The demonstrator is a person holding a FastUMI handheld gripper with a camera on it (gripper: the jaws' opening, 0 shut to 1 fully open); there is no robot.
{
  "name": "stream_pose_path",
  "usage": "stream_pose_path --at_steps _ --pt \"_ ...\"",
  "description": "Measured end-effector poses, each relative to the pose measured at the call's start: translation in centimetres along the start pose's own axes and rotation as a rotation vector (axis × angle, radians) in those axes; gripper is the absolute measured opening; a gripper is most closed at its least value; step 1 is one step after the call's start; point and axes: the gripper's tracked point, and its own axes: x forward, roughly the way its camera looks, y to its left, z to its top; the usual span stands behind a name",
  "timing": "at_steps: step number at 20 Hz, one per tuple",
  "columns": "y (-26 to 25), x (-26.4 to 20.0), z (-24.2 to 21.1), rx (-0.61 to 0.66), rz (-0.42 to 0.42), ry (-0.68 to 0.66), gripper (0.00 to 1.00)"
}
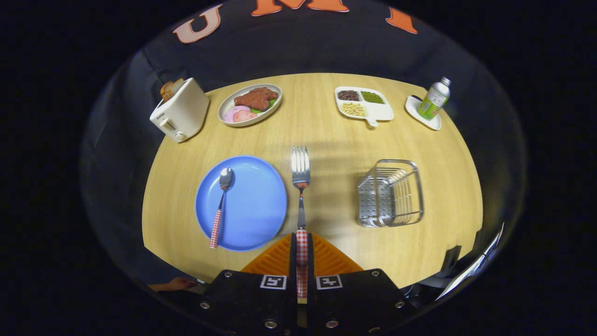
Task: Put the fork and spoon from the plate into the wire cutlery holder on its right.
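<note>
1. The gripper (302, 261) was closed on the checked handle of the fork (301, 186), both fingers pressing it; the tines pointed away, raised over the table (336, 140).
2. The fork hung just right of the blue plate (254, 219), off its rim.
3. The spoon (220, 205) lay on the plate's left half, untouched.
4. The wire cutlery holder (391, 193) stood well right of the plate, apparently empty.
5. Judgement: fork transfer in hand; next move calls for carrying right and tipping the fork upright over the holder.
</note>
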Motion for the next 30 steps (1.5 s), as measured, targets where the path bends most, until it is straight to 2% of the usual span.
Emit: stream_pose_path --at_steps 3,10,20,27,30 --pt "-4.2 -1.3 -0.2 0.003 -0.044 0.044 0.09" --pt "-9.0 -2.4 -0.4 0.003 -0.033 0.183 0.09" --pt "-10.4 -1.2 -0.8 -0.018 0.064 0.416 0.1" --pt "-10.8 0.8 -1.0 -0.005 0.099 0.599 0.1" --pt "-10.5 1.7 -0.6 -0.003 0.106 0.632 0.12"
